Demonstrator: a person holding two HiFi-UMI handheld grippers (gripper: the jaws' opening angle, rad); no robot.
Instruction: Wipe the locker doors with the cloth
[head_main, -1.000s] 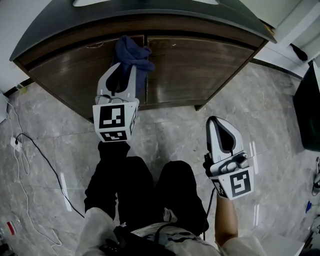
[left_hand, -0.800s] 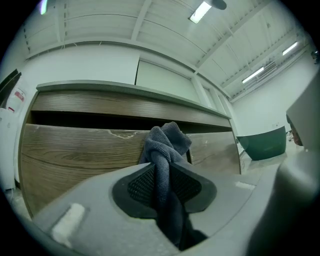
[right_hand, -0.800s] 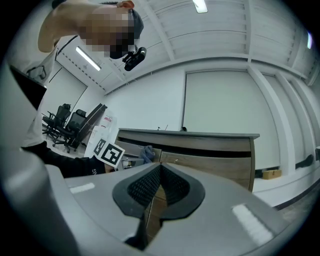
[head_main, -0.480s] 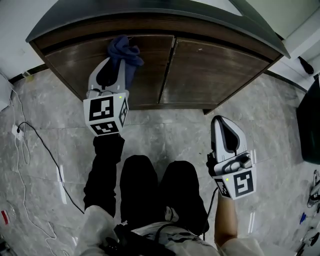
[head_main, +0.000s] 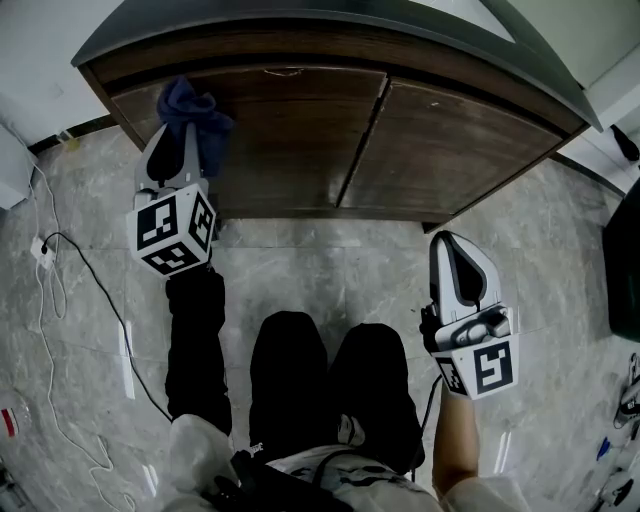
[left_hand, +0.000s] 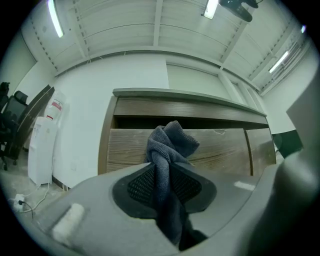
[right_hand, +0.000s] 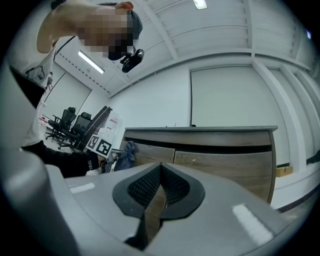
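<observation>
The locker is a low dark-wood cabinet with a left door (head_main: 280, 130) and a right door (head_main: 460, 150) under a grey top. A dark blue cloth (head_main: 190, 108) is bunched against the left door's far left end. My left gripper (head_main: 183, 135) is shut on it, pointing level at the door. In the left gripper view the cloth (left_hand: 167, 147) is pinched between the pads and hangs down behind them, with the door (left_hand: 220, 150) just beyond. My right gripper (head_main: 452, 262) is shut and holds nothing, back from the cabinet over the floor; its tips (right_hand: 160, 166) meet.
Grey marble floor (head_main: 320, 270) runs in front of the cabinet. A black cable (head_main: 95, 300) and a white power strip (head_main: 42, 250) lie at the left. The person's legs (head_main: 330, 380) are below. A white appliance (left_hand: 42, 150) stands left of the cabinet.
My left gripper has slid the cloth leftwards along the left door, from the seam between the doors to the door's left end. The right gripper has shifted a little and stays shut.
</observation>
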